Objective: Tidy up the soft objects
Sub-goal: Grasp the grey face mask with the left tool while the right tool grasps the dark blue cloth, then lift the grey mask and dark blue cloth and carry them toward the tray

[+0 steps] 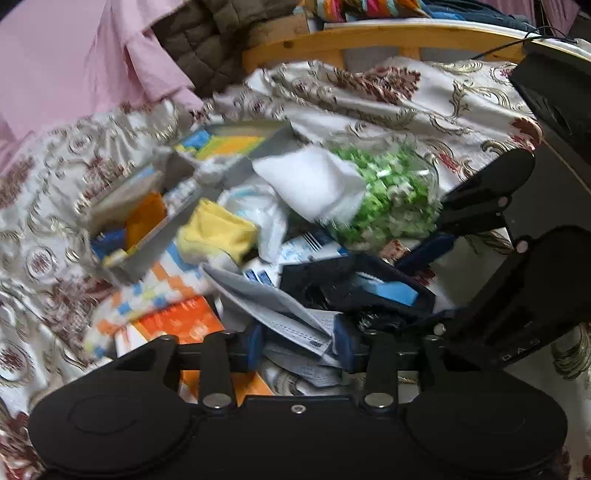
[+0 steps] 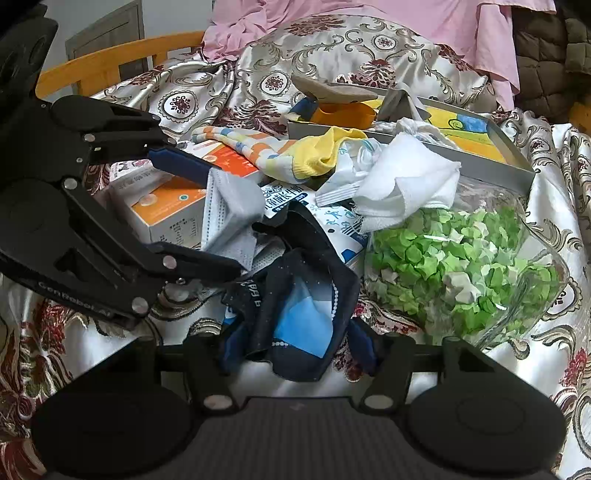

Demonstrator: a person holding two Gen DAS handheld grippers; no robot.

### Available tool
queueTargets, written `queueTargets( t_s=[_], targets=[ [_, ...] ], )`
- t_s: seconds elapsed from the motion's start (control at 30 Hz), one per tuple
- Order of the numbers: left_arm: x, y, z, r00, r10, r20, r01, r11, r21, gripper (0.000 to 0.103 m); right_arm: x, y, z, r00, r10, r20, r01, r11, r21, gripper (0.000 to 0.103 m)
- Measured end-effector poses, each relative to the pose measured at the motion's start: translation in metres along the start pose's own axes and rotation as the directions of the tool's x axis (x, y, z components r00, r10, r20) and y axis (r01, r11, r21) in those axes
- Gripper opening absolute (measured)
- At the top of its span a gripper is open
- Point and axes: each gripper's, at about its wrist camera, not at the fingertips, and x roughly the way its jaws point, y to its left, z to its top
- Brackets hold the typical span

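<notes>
A pile of soft things lies on a patterned satin cloth [image 2: 332, 44]. My left gripper [image 1: 301, 341] has its fingers either side of a grey face mask [image 1: 280, 314], which also shows in the right wrist view [image 2: 229, 206]. My right gripper [image 2: 295, 354] has its fingers around a dark blue cloth [image 2: 295, 295], seen too in the left wrist view [image 1: 354, 284]. A white cloth [image 2: 406, 181], a yellow sock [image 2: 317, 151] and an orange-checked cloth [image 2: 251, 144] lie behind. Whether either gripper pinches its item is unclear.
A clear bag of green paper stars [image 2: 461, 269] lies at the right. A grey tray [image 2: 491, 170] with coloured items sits at the back. Orange and white boxes [image 2: 166, 210] lie at the left. A wooden rail [image 2: 110, 70] and pink fabric [image 2: 369, 14] stand behind.
</notes>
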Motion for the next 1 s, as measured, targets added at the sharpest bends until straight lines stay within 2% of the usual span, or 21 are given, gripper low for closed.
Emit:
queueTargets(
  t_s=[0.17, 0.43, 0.57, 0.73, 0.93, 1.0],
  targets=[
    [0.004, -0.001, -0.004, 1.000, 0.000, -0.005, 0.000, 1.000, -0.008, 0.045, 0.000, 0.000, 0.000, 1.000, -0.002, -0.004, 0.002, 1.000, 0.006, 0.064],
    [-0.001, 0.008, -0.001, 1.000, -0.024, -0.004, 0.024, 0.992, -0.124, 0.045, 0.000, -0.001, 0.000, 1.000, 0.001, -0.004, -0.001, 1.000, 0.013, 0.063],
    [-0.007, 0.015, 0.002, 1.000, -0.018, -0.013, 0.015, 0.973, -0.232, 0.043, -0.001, -0.002, -0.001, 1.000, -0.004, 0.005, 0.004, 1.000, 0.021, 0.057],
    [-0.015, 0.026, 0.007, 0.999, 0.002, -0.034, -0.015, 0.922, -0.387, 0.034, -0.002, -0.006, -0.001, 1.000, -0.014, 0.018, 0.013, 0.999, 0.039, 0.044],
    [-0.022, 0.029, 0.007, 0.997, 0.045, -0.064, -0.069, 0.889, -0.452, 0.019, -0.002, -0.006, 0.001, 0.999, -0.017, 0.027, 0.016, 0.999, 0.042, 0.036],
    [-0.024, 0.029, 0.007, 0.996, 0.056, -0.068, -0.081, 0.884, -0.461, 0.018, -0.003, -0.006, 0.000, 0.999, -0.018, 0.029, 0.017, 0.999, 0.040, 0.035]
  ],
)
